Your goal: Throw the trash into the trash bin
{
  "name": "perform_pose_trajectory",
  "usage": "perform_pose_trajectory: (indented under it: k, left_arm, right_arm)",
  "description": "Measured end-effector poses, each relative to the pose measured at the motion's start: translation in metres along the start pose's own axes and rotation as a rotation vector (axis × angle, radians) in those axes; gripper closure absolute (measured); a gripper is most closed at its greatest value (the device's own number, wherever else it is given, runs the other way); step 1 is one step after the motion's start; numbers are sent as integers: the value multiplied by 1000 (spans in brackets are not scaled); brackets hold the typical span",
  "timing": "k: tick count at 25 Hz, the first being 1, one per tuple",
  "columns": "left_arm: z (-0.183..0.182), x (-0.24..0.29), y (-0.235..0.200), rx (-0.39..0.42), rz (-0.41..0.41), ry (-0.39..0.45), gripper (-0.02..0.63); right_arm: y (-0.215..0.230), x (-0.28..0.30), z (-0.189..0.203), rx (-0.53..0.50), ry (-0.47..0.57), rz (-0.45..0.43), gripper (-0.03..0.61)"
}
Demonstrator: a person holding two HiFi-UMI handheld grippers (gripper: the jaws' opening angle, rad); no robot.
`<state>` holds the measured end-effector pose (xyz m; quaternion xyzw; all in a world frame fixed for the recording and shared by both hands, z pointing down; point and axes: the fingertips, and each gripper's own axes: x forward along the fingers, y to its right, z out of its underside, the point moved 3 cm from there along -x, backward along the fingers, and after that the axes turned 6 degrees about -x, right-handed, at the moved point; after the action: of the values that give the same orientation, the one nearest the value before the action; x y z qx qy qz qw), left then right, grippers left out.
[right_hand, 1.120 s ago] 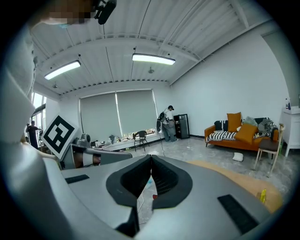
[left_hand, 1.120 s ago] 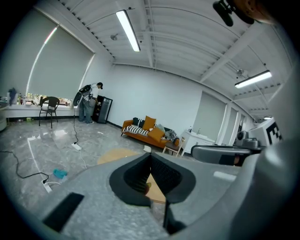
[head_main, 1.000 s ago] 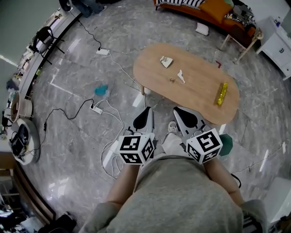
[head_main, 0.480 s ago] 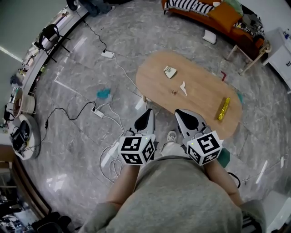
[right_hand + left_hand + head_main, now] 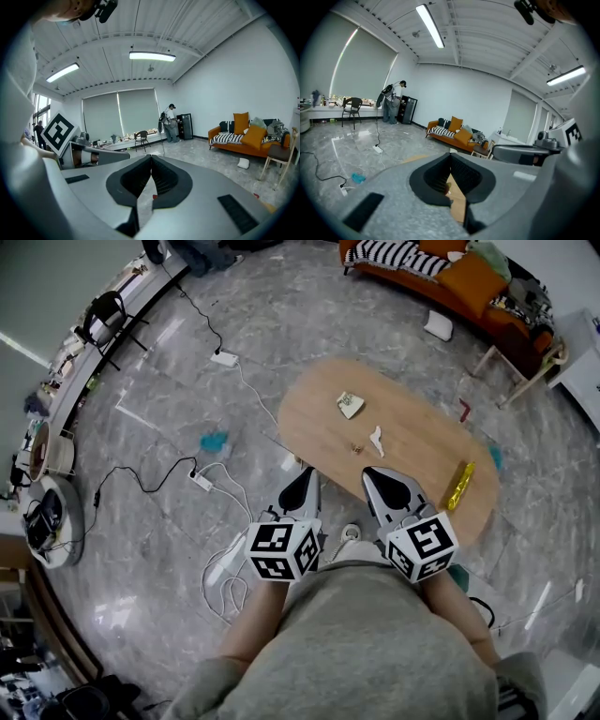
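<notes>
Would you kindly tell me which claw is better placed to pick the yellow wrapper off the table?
Right, probably. The right claw sits at the table edge nearer the yellow wrapper; the left claw is farther left. Both are shut, so it must open first.

Grey shirt (image 5: 366, 652); grey left hand-held gripper (image 5: 302, 472), right hand-held gripper (image 5: 375, 474); black-white marker cubes (image 5: 281, 549).

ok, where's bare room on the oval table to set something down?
Bare: the left end of the oval table, left of the crumpled wrapper; and the wide stretch between the white scrap and the yellow wrapper. Crowded: the cluster of crumpled wrapper, white scrap and small brown bit mid-table.
</notes>
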<state>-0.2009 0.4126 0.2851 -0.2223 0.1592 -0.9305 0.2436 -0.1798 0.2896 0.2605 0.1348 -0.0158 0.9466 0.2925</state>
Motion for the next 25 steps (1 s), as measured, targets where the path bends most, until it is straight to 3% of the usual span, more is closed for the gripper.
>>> perform_pose_trajectory:
  k: [14,25]
  left_arm:
    - [-18,68,3,3,-1,1,603]
    - [-22,106,6,26,53,-41,603]
  right_arm:
    - [61,31,-7,-17,9,0,569]
    - [83,36,-1,23,-6,62,569]
